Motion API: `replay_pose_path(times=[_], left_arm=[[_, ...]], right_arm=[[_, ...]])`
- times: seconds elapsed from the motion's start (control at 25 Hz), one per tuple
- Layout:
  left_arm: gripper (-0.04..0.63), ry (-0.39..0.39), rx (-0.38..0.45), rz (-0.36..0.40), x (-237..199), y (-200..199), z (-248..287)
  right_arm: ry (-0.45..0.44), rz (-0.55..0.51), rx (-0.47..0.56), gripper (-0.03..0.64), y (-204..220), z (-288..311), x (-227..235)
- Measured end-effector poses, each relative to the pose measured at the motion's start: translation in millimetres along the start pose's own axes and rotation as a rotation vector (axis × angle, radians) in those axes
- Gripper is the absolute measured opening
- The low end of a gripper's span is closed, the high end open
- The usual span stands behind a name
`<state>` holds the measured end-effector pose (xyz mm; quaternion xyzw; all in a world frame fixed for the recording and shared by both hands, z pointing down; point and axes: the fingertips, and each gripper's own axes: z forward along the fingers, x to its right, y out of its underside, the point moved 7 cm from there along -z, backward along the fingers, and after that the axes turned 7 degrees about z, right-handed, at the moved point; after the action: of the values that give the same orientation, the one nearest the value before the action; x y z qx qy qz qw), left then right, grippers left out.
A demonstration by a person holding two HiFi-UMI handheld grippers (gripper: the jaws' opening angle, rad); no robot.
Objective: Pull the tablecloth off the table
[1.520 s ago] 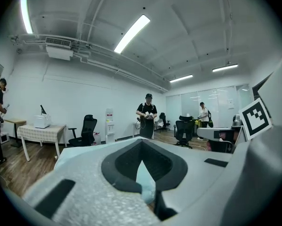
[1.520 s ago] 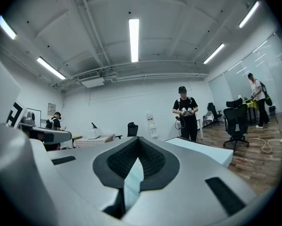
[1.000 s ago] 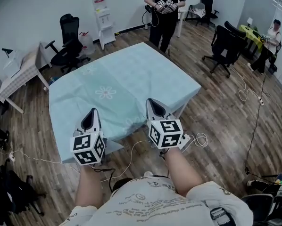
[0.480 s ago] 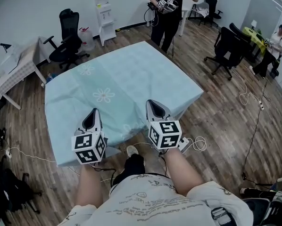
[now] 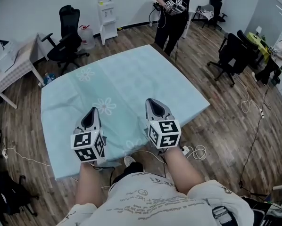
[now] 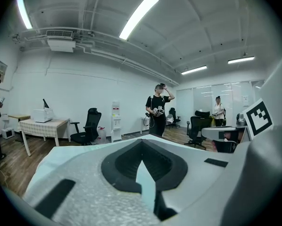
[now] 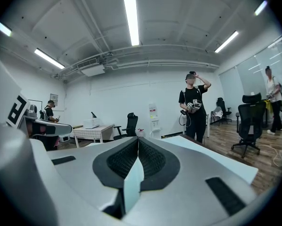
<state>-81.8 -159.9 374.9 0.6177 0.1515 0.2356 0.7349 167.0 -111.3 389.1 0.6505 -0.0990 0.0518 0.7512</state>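
Note:
A pale mint tablecloth with white flower prints spreads out ahead of me and hides the table under it. My left gripper is shut on the cloth's near edge at the left. My right gripper is shut on the same edge further right. In the left gripper view, a thin fold of the cloth runs down between the closed jaws of the left gripper. The right gripper view shows the same: a strip of cloth pinched in the right gripper.
A person in black stands just beyond the far edge of the cloth, holding grippers. Office chairs stand left and right. There is a small checked table at the left, a water dispenser by the wall, and cables on the wood floor.
The cloth has slid toward me and to the left, and its right corner no longer hangs as far down. Both grippers keep their grip. The far person has raised an arm.

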Motion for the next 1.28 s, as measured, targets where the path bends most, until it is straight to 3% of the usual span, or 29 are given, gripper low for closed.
replay_pose_path(times=[0.2, 0.36, 0.64, 1.0, 1.28], left_arm=[[0.009, -0.016, -0.019, -0.039, -31, -1, 49], [0.009, -0.049, -0.049, -0.025, -51, 5, 80], [0.009, -0.094, -0.107, -0.057, -89, 25, 120], [0.009, -0.146, -0.261, -0.128, -115, 71, 154], [0.009, -0.232, -0.369, -0.177, -124, 105, 168]], right_arm=[[-0.024, -0.021, -0.027, 0.014, -12, 62, 5], [-0.038, -0.030, -0.057, 0.014, -13, 106, 8], [-0.063, -0.090, -0.127, 0.014, 6, 172, 9], [-0.014, -0.079, -0.251, 0.014, 38, 222, 53], [-0.041, -0.097, -0.354, 0.014, 63, 261, 81]])
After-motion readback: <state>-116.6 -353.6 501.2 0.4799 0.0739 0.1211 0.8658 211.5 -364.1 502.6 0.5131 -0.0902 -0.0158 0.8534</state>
